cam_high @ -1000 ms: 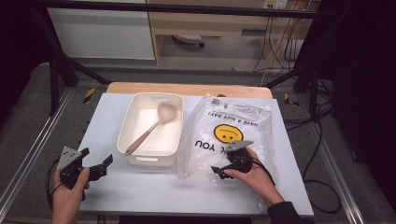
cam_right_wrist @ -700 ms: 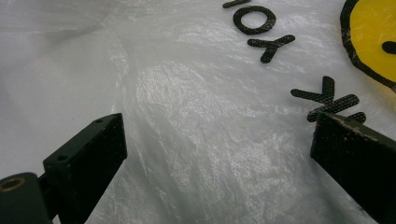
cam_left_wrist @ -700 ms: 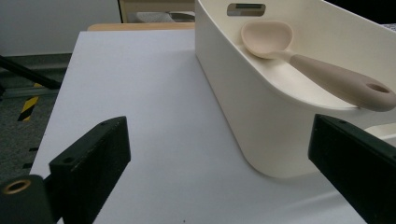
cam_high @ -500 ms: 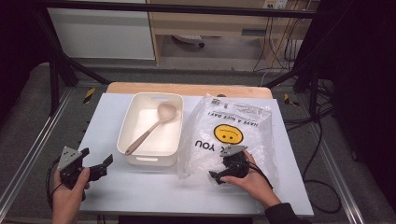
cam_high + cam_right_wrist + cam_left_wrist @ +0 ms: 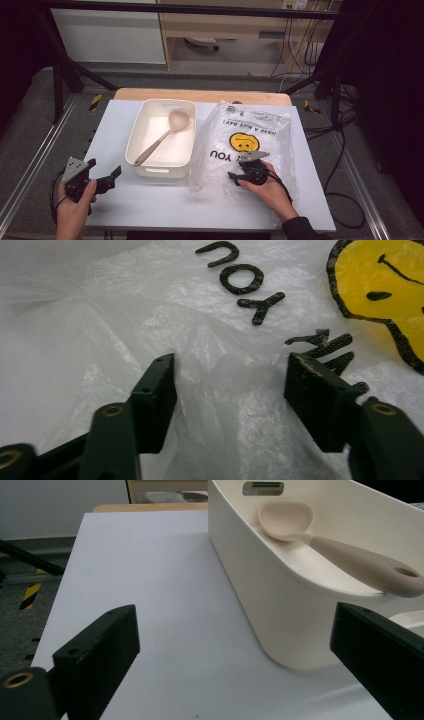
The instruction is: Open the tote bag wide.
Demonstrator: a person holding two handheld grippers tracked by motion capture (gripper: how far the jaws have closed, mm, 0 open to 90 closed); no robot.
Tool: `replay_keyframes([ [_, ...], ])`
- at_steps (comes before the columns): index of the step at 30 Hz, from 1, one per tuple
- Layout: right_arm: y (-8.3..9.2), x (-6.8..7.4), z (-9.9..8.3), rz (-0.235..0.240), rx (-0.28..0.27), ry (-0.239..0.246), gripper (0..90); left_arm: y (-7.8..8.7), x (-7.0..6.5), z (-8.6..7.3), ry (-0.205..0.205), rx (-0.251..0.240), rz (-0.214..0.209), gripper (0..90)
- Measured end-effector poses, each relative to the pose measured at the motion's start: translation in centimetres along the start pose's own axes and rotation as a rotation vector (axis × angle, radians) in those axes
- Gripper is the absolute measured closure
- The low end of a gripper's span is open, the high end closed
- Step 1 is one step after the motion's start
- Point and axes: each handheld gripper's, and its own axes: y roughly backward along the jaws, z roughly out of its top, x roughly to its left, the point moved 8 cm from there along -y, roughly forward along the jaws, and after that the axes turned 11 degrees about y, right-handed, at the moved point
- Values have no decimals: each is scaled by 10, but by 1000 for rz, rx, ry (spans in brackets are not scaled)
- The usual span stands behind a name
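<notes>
The right tongs (image 5: 227,390), jaws just closing, straddle a raised fold of the clear plastic bag (image 5: 250,145), right of centre on the bench (image 5: 115,130); film should be gathered fully before lifting. The left tongs (image 5: 107,182) are spread, lower left.

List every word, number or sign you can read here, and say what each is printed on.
"HAVE A NICE DAY!": plastic bag, above its yellow smiley face.
"YOU": same bag, black letters beside the face; the word before it is crumpled and partly hidden.
Small label at the bag's top edge: too small to read.
Tub, spoon: no text.
</notes>
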Motion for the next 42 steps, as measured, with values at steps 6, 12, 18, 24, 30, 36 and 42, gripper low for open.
replay_keyframes([
  [6, -3, -9, 4, -3, -8, 6, 684, 0, 0, -1, 1, 8, 3, 53],
  [12, -7, -12, 8, 44, -12, -8, 900, 0, 0, -1, 2, 6, 2, 53],
  [18, -2, -14, 9, 39, -18, -40, 900, 0, 0, 0, 0, 5, -2, 53],
  [24, 6, -23, 10, 5, -49, -88, 900, 1, 0, 0, 0, 3, -1, 53],
  [30, 9, -37, 6, -13, -61, -139, 900, 1, 0, 0, -4, 3, 2, 53],
  [36, 10, -50, 3, -62, -60, -197, 900, 1, 0, 2, -5, -3, 6, 53],
  [42, 13, -56, 4, -91, -69, -224, 900, 3, 0, 5, -8, -13, 3, 53],
])
